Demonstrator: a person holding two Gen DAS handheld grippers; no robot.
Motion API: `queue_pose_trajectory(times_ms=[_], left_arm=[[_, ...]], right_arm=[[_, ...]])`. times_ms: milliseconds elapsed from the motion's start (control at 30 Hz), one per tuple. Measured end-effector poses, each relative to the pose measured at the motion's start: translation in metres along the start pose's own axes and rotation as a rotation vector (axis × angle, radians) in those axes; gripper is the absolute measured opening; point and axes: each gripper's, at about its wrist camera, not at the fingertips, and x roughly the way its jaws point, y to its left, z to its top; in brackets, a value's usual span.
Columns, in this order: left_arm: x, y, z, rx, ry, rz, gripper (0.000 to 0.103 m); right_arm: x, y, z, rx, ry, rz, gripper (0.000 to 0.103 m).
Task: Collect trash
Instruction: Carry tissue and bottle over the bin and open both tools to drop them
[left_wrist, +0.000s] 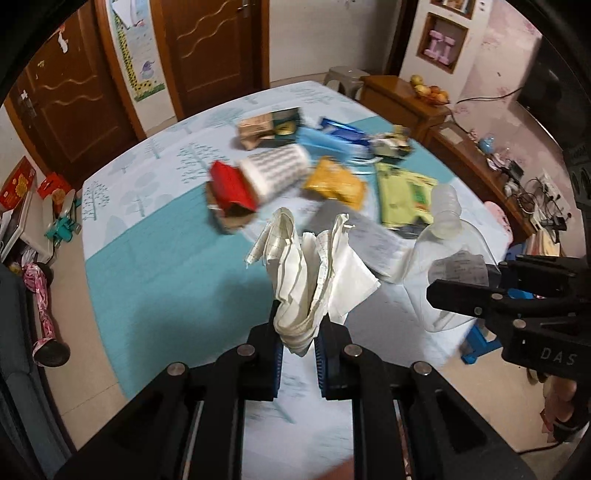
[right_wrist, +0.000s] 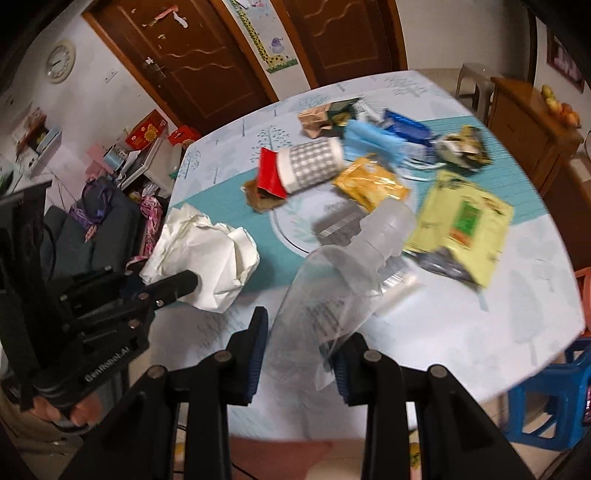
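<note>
My left gripper (left_wrist: 298, 334) is shut on a crumpled white paper wad (left_wrist: 314, 269) and holds it above the near part of the table; the wad also shows in the right wrist view (right_wrist: 201, 254). My right gripper (right_wrist: 299, 350) is shut on a clear plastic bottle (right_wrist: 332, 280), neck pointing away, held above the table; the bottle also shows in the left wrist view (left_wrist: 443, 258). More trash lies on the table: a checked paper cup (right_wrist: 314, 164), a red wrapper (right_wrist: 269, 171), a yellow packet (right_wrist: 371, 184), a green-yellow bag (right_wrist: 461, 221), blue masks (right_wrist: 373, 138).
The round table (right_wrist: 461, 332) has a teal and pale blue cloth. Brown doors (right_wrist: 207, 59) stand behind it. A wooden cabinet with fruit (left_wrist: 424, 96) is at the right. Blue stools (right_wrist: 546, 398) and cluttered boxes (right_wrist: 147, 129) stand on the floor.
</note>
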Motion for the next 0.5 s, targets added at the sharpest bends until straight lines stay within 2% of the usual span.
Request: queue_pose_trajectory(times_ms=[200, 500], left_arm=[[-0.011, -0.081, -0.025, -0.003, -0.014, 0.025, 0.012], [-0.007, -0.190, -0.079, -0.163, 0.019, 0.065, 0.012]], right_arm=[[-0.042, -0.048, -0.041, -0.054, -0.019, 0.005, 0.032], [-0.085, -0.120, -0.106, -0.217, 0.036, 0.056, 0.032]])
